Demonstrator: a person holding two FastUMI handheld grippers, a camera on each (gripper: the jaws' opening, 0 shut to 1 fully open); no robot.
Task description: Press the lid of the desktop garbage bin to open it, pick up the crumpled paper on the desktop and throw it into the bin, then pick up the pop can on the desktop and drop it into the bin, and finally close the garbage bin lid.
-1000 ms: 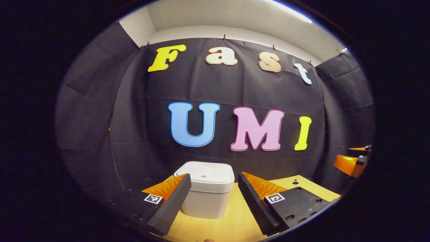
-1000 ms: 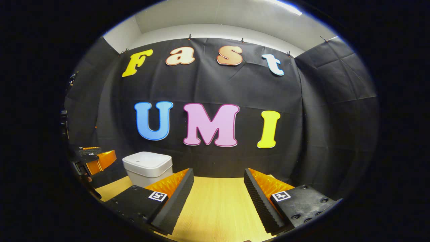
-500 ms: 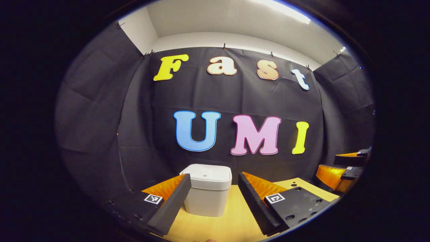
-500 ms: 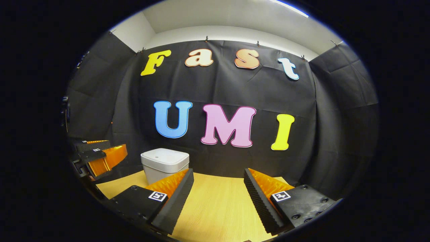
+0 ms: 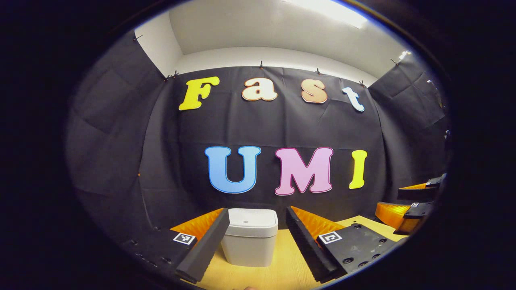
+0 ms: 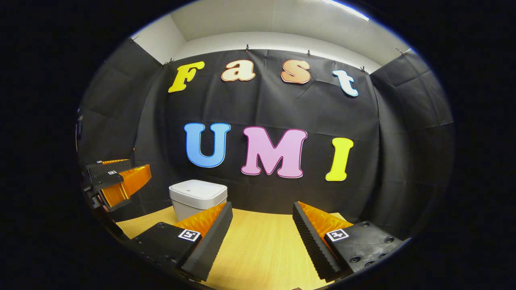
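A small white garbage bin point(image 5: 250, 240) with its lid down stands on the wooden desktop point(image 5: 282, 268) against the back wall. My left gripper point(image 5: 256, 215) is open, held short of the bin, which shows between its fingers. In the right gripper view the same bin point(image 6: 197, 197) stands at the left, beyond my open right gripper point(image 6: 262, 209), which has nothing between its fingers. The left gripper point(image 6: 115, 181) hangs at the far left of that view, and the right gripper point(image 5: 411, 205) at the far right of the left gripper view.
The black cloth wall closes the desk at the back and both sides. Bare wooden desktop point(image 6: 258, 249) stretches ahead of the right gripper.
The left gripper has pulled back and tilted up: the bin looks smaller and lower in its view. The right gripper swung slightly left early on, then held still.
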